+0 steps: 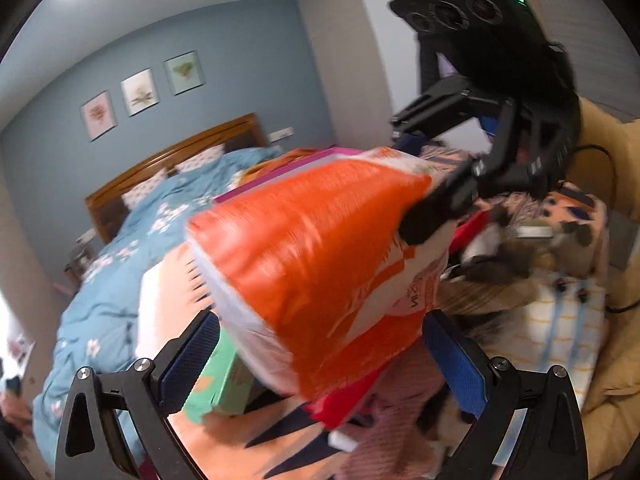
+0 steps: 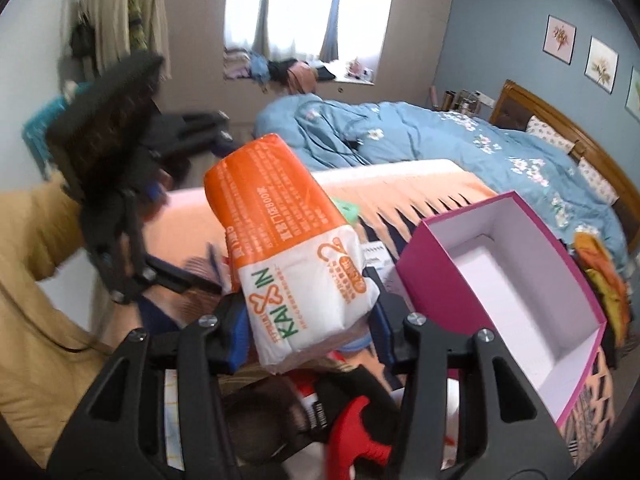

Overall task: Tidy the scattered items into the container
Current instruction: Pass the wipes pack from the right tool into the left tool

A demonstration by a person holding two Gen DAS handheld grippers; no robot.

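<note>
Beside the blue-quilted bed, the orange-patterned table bears a pink box.

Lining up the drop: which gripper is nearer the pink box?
Right. The right gripper, holding the pack, has the box just beside it; from the left gripper the box lies beyond the pack.

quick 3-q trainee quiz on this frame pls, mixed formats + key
1. True or false: the open pink box has nothing inside it.
2. What sits between the fingers of the right gripper? A) orange-and-white tissue pack B) mug C) shoe
3. In the right wrist view, is the pink box left or right of the tissue pack?

Key: 1 true; 2 A; 3 right.
</note>
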